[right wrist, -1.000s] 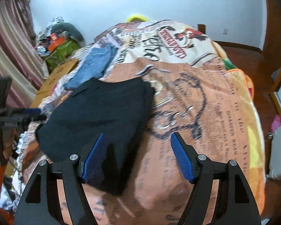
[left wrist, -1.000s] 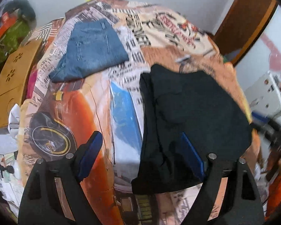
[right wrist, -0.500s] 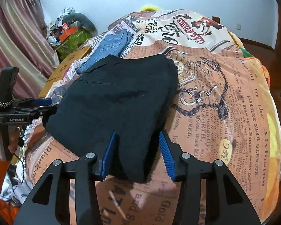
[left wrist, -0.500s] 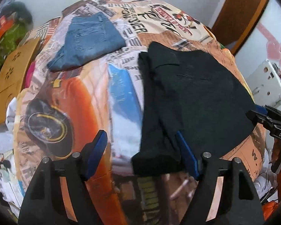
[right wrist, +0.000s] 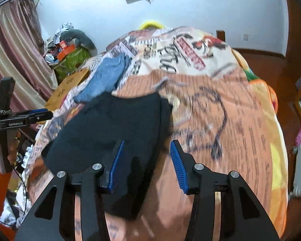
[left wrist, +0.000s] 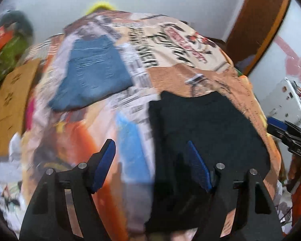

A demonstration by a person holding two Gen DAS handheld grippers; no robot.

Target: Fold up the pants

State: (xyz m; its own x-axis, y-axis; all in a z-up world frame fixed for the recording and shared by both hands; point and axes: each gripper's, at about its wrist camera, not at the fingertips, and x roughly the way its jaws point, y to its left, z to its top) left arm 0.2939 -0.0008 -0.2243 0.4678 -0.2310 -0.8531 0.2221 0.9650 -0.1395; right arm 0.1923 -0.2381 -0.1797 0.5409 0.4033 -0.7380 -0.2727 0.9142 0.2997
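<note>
since each gripper straddles a near corner of the black pants (left wrist: pixel 206 124) on the bed (right wrist: pixel 240 120), left gripper (left wrist: pixel 150 164) gapes wide, right gripper (right wrist: pixel 145 166) half-closed, both gripping nothing, poised to lift the next fold.

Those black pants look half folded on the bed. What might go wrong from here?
The right hand-held gripper straddles a thick corner of the black pants without pinching it, so it might catch only the top layer. Dragging the pants could also rumple the printed blanket or nudge the folded jeans.

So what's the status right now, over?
Left gripper open, right gripper open, both straddling near corners of black pants. Pants folded on bedspread. Blue jeans lie apart, nothing blocking.
</note>
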